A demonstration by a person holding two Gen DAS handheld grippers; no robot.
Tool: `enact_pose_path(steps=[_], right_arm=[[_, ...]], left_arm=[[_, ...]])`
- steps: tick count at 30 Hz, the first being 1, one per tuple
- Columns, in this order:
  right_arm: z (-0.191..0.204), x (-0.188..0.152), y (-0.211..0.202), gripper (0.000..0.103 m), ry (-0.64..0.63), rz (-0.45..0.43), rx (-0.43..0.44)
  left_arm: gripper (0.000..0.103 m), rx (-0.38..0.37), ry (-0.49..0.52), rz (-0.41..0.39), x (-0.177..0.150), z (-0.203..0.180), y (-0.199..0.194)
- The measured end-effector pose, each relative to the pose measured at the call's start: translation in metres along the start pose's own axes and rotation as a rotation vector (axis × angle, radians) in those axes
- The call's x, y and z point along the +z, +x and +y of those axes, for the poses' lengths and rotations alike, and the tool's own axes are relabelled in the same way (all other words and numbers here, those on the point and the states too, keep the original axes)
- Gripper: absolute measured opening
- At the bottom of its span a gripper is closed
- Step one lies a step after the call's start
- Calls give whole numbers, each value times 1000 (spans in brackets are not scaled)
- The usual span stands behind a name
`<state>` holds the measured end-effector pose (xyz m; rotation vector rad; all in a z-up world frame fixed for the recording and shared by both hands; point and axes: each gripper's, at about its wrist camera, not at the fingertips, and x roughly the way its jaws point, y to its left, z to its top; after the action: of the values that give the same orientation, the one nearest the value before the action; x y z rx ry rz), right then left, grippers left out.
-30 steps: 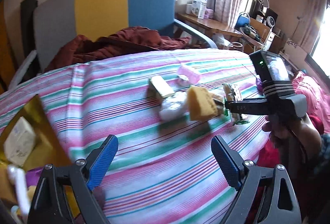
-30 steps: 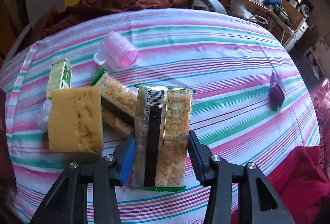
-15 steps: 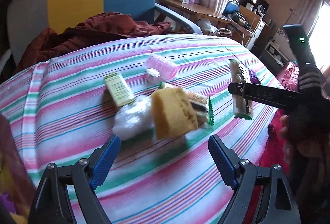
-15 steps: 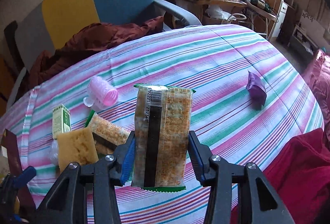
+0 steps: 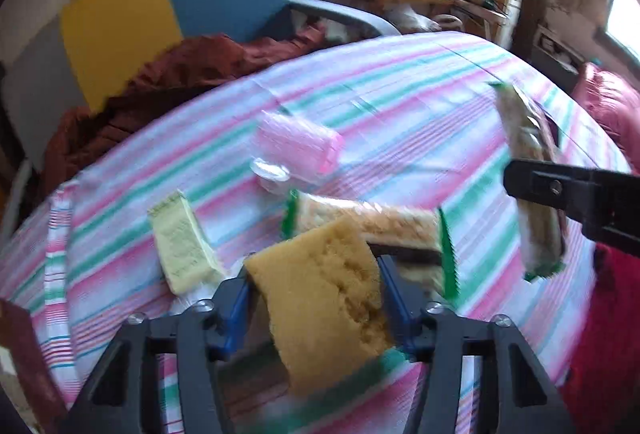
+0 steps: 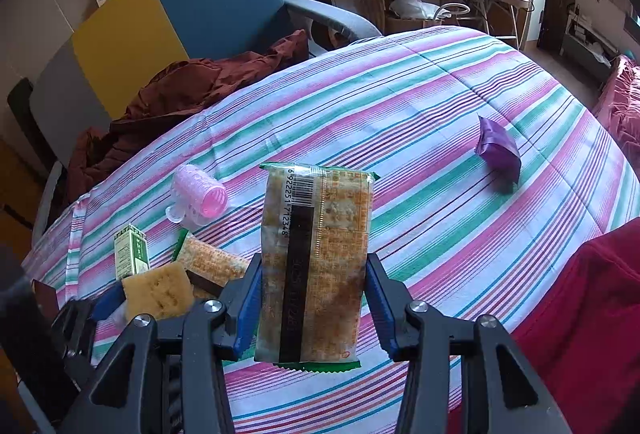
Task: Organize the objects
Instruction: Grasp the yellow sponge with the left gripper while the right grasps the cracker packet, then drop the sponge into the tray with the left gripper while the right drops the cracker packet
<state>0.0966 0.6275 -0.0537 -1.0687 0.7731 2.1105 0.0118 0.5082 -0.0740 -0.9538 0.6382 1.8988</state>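
Two pickups overlap at this moment. The right gripper is clamped on a biscuit packet, held upright and clear of the striped bedcover, while the left gripper has its jaws closing around the yellow sponge — the blue pads look to be at the sponge's sides, though blur leaves it unclear whether they press yet.

Taking the sponge as landmark: a second biscuit packet lies just behind it and partly under it, a small green-and-cream box just to its left, a pink hair roller beyond the packet, and a purple pouch well off to the right.

Next, I judge, the left jaws must finish closing and lift straight up, so the packet underneath is not dragged along.

A second ago the left jaws stood wide, well short of the sponge; the right grip is unchanged.
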Motion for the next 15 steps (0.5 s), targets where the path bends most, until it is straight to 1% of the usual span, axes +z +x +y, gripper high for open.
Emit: enact_pose_path(steps=[3,7,10,15], right_arm=[[4,0,3,48,-22,10,7],[13,-2,2,48,-65,2,32],[26,-6,3,48,-128,5,58],[54,-17,0,48,-266,-5,102]], left_arm=[[55,-10,19,-53,-10,2,-18],[55,-78,-8,-87,-26,13,-47],[55,-95,-41,-92,-42,22,-66],[55,-89,-116,-75,-77,44,-93]])
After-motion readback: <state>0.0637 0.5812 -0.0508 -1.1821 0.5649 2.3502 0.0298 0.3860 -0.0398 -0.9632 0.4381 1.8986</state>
